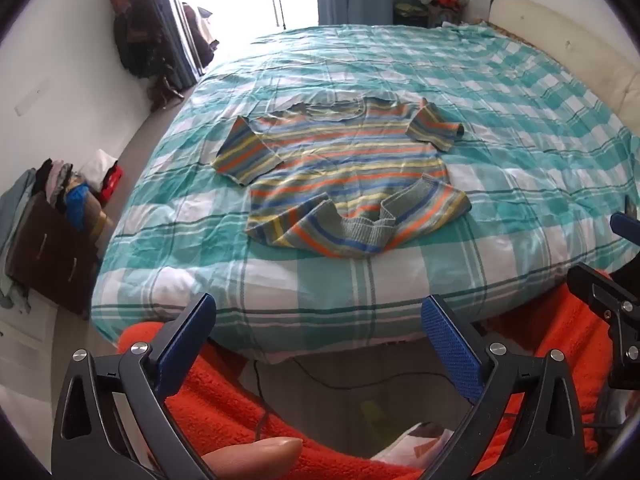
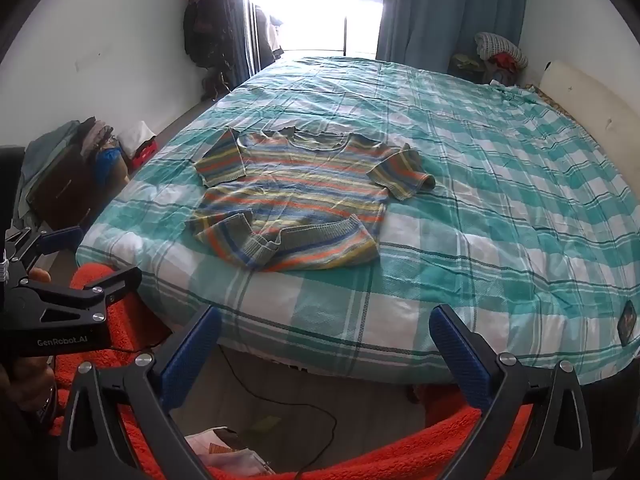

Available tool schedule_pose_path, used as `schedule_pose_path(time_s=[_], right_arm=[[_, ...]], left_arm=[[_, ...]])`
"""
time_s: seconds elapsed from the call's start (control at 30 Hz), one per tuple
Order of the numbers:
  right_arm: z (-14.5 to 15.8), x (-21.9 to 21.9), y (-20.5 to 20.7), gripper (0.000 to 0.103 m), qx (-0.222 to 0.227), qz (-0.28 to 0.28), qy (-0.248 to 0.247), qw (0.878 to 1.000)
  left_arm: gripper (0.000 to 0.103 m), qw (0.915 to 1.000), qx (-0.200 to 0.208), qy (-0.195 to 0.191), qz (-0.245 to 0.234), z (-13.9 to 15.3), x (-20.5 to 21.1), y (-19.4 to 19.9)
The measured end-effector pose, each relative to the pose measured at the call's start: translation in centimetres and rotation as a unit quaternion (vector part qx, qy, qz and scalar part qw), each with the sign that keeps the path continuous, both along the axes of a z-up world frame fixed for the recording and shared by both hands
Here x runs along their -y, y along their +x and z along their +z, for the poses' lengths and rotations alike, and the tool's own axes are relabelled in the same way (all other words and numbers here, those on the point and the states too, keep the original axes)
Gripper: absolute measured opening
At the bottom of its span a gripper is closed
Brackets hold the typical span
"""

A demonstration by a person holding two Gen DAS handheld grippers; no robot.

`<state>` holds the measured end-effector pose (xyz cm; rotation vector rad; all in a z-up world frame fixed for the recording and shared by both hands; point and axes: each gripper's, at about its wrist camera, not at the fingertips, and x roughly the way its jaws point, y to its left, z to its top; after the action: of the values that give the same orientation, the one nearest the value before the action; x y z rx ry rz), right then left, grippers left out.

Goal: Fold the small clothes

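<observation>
Sweater (image 1: 340, 168), striped, lies spread on the checked bed (image 1: 520, 128) near its front edge, the near hem turned up in two flaps and both sleeves folded in over the body. Left gripper (image 1: 318, 340) hangs off the front edge with its jaws wide apart, holding nothing. Right gripper (image 2: 326, 346) likewise gapes empty off that edge, over an orange blanket (image 2: 400, 452).

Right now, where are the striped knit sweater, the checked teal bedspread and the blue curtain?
Striped knit sweater (image 1: 340, 160): left wrist view, middle of its chest.
Checked teal bedspread (image 1: 520, 140): left wrist view, bare area right of the sweater.
Blue curtain (image 2: 440, 4): right wrist view, its hanging folds beside the window.
</observation>
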<state>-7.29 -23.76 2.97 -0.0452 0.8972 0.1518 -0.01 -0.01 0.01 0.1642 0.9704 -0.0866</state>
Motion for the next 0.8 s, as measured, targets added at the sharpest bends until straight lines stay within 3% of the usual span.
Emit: schedule_pose_path(time_s=[0.8], right_arm=[[-0.3,-1.0,0.0,0.103,-0.005,0.003,-0.005,1.0]], left_arm=[[0.102,1.0,0.002,-0.004,-0.004,0.3,0.9,-0.5]])
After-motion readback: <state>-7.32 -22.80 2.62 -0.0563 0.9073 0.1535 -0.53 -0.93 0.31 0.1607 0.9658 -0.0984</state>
